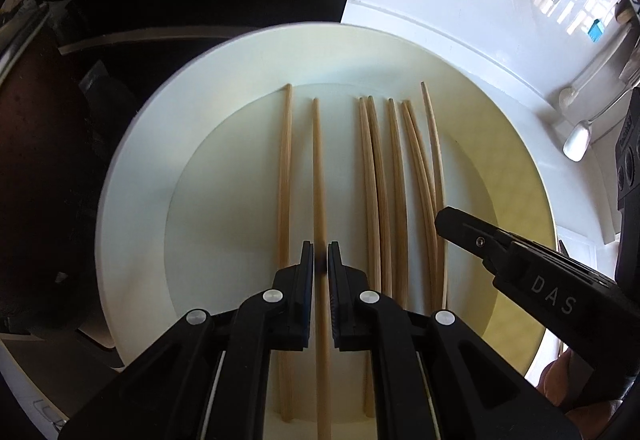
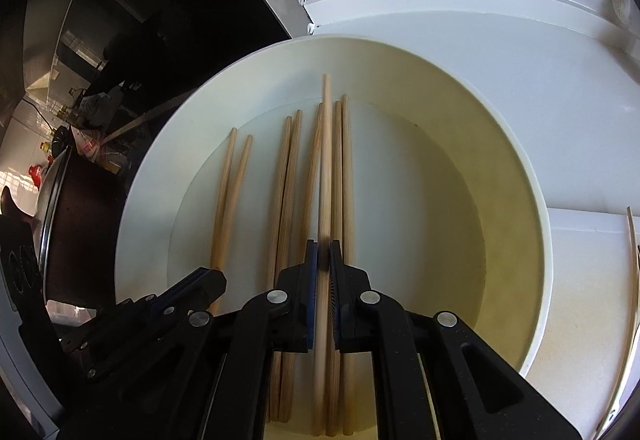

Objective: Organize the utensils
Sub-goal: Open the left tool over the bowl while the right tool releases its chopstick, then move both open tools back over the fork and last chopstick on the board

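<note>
Left gripper [image 1: 320,260] jaws pinch chopstick [image 1: 319,175], pointing away lengthwise.

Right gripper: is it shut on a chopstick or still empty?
Shut on one. In the right wrist view the right gripper clamps a chopstick between its pads, above the others lying in the white bowl.

My left gripper [image 1: 321,260] clamps one chopstick [image 1: 318,175] over the white plate [image 1: 132,175]; seven more chopsticks [image 1: 394,179] lie alongside.
</note>
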Available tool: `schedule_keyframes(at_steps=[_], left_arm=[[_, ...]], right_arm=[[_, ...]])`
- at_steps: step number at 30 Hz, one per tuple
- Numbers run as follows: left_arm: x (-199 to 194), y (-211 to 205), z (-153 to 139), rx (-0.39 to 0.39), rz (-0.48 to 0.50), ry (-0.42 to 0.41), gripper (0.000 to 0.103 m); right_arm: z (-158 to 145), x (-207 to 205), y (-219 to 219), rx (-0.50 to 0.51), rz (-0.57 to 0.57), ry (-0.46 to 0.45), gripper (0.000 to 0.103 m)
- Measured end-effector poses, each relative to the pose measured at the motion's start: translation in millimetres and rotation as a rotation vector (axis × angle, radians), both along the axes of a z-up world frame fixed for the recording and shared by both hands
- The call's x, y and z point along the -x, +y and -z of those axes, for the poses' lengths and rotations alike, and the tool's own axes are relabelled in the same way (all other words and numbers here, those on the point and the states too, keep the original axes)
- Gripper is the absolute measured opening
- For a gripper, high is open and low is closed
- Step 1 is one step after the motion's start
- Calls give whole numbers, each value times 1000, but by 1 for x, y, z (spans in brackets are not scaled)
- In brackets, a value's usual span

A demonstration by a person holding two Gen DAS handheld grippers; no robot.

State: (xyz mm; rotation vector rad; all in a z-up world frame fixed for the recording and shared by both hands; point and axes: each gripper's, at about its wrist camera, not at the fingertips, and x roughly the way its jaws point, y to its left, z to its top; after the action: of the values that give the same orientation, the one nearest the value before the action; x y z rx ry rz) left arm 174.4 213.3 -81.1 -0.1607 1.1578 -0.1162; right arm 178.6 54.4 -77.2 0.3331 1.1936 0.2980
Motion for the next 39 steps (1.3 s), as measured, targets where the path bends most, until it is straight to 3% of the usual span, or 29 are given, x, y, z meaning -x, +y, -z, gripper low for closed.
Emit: schedule_keyframes(at_steps=[4, 7, 12, 17, 22, 30, 39], left_arm=[[1, 1, 3, 2, -4, 20, 11], [4, 3, 1, -7, -11, 17, 26], [12, 9, -11, -35, -31, -23, 62], [21, 16, -23, -62, -54, -52, 73], [32, 21, -36, -96, -77, -69, 85], [51, 28, -53, -101, -67, -106, 90], [73, 11, -58, -101, 31, -146, 90]], right_arm=[[2, 0, -1, 6, -4, 8, 6], [0, 0, -1, 25, -10, 1, 9], [-8, 2, -2, 47, 0, -38, 24], [-15, 14, -9, 42, 14, -74, 37], [-29, 29, -13, 73, 4, -130, 42], [-46, 63, -27, 100, 54, -201, 52], [-51, 99, -43, 106, 140, -209, 59]])
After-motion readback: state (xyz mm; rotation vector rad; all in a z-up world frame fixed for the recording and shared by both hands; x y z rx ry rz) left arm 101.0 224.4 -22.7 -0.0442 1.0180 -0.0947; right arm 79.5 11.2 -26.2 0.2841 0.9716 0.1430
